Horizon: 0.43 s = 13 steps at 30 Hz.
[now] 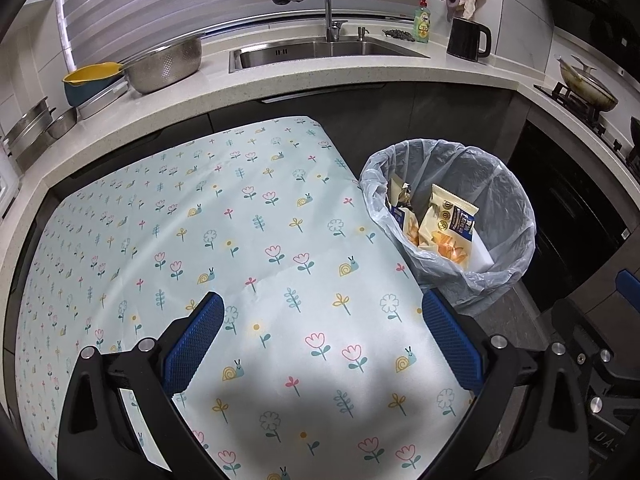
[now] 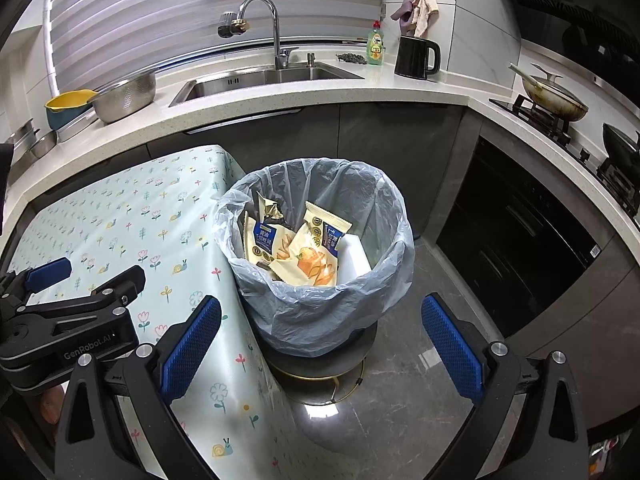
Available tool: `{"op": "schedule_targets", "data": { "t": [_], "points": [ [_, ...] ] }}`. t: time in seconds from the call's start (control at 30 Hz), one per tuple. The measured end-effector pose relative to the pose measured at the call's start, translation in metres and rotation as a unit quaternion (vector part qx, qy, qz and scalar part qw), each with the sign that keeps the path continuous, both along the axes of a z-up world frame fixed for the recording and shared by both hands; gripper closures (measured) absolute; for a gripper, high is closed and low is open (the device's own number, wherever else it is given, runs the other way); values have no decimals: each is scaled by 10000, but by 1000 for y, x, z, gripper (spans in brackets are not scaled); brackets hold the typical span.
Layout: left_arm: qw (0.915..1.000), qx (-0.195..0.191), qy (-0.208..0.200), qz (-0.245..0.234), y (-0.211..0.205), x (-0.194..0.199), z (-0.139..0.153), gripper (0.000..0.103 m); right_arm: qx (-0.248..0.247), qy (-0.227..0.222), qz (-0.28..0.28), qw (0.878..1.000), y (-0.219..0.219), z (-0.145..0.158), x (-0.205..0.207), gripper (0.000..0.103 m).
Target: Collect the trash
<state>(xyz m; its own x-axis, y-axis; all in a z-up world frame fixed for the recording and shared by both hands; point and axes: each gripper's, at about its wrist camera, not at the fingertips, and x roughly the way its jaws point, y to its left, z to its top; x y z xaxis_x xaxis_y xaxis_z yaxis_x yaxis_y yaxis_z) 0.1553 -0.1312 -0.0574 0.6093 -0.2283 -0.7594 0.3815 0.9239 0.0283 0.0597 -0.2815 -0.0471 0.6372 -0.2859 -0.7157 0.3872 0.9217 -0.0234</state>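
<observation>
Kitchen cabinets and a sink frame the patterned bench (image 1: pixel 248 240), which shows no litter; the snack wrappers (image 2: pixel 296 252) already lie inside the lined bin (image 2: pixel 320 300) at centre frame (upright, just beside the bench edge); right tool (image 2: pixel 320 344), nearer it, gapes wide and empty; left tool (image 1: pixel 324 344) likewise over the bench.
</observation>
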Motion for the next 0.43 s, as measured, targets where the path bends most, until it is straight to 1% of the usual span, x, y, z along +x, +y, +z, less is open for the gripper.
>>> {"op": "schedule_targets", "data": {
  "t": [0.3, 0.43],
  "points": [
    [9999, -34, 107, 79, 6, 3, -5, 8, 10, 39, 45, 10000, 6, -4, -1, 6],
    [9999, -58, 128, 8, 7, 3, -5, 8, 12, 46, 60, 10000, 7, -4, 0, 6]
  ]
}}
